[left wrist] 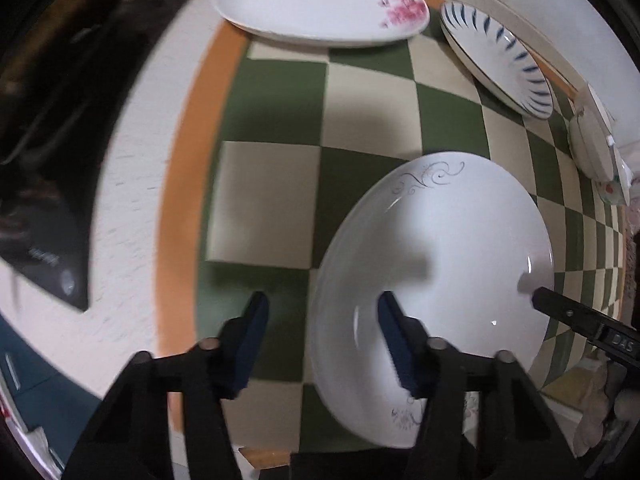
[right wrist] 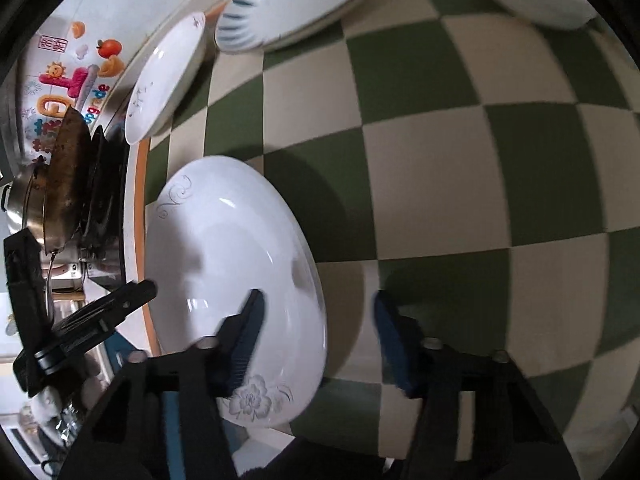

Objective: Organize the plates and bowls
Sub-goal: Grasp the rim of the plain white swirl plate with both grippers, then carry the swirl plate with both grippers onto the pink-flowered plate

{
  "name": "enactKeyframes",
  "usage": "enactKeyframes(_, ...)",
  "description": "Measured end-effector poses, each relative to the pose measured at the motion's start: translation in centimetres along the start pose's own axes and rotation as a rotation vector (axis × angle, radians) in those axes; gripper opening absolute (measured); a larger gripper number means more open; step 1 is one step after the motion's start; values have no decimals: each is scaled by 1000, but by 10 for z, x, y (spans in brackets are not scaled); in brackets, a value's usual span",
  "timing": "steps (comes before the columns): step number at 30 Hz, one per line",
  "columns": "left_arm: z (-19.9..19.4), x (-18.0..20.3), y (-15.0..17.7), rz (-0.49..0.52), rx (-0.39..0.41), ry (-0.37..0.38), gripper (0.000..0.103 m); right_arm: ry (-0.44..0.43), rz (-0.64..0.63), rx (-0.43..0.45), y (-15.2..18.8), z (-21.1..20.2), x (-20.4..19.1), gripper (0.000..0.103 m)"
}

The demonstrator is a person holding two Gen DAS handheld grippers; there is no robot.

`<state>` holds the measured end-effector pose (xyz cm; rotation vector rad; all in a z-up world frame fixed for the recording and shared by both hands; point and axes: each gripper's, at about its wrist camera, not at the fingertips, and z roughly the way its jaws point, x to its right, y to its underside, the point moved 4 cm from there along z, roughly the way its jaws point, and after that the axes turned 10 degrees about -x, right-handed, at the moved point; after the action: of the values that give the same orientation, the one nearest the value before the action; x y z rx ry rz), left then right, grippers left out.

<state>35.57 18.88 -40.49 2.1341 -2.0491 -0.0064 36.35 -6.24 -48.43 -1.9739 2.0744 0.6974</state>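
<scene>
A green-and-cream checked mat (left wrist: 276, 116) fills the centre of both views, giving the dishes a soft bed. A white scroll-patterned plate (left wrist: 440, 264) lies flat at lower right of the left view. The left gripper (left wrist: 322, 344) and right gripper (right wrist: 318, 340) are both spread, each straddling a plate rim, likely to lift it. A pink-blossom plate (left wrist: 320, 0) and blue-striped plate (left wrist: 496, 56) lie along the top.
</scene>
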Motion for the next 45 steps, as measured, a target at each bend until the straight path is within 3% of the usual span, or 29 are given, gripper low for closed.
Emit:
enactKeyframes(3,11,6,-3,36,-33,20,35,-5,-4,-10,-3,8,-1,16)
enactKeyframes(4,12,7,-3,46,-40,39,34,-13,-10,-6,-4,10,-3,15)
enactKeyframes(14,-1,14,-3,36,5,21,32,0,-71,11,-7,10,-10,15)
enactKeyframes(21,-13,35,3,23,35,26,32,-13,-93,33,-7,-20,0,15)
enactKeyframes(32,-12,98,-6,53,52,38,32,-16,-70,71,-17,-66,54,15)
enactKeyframes(45,15,131,-13,4,31,9,32,-19,-78,25,-31,-62,107,15)
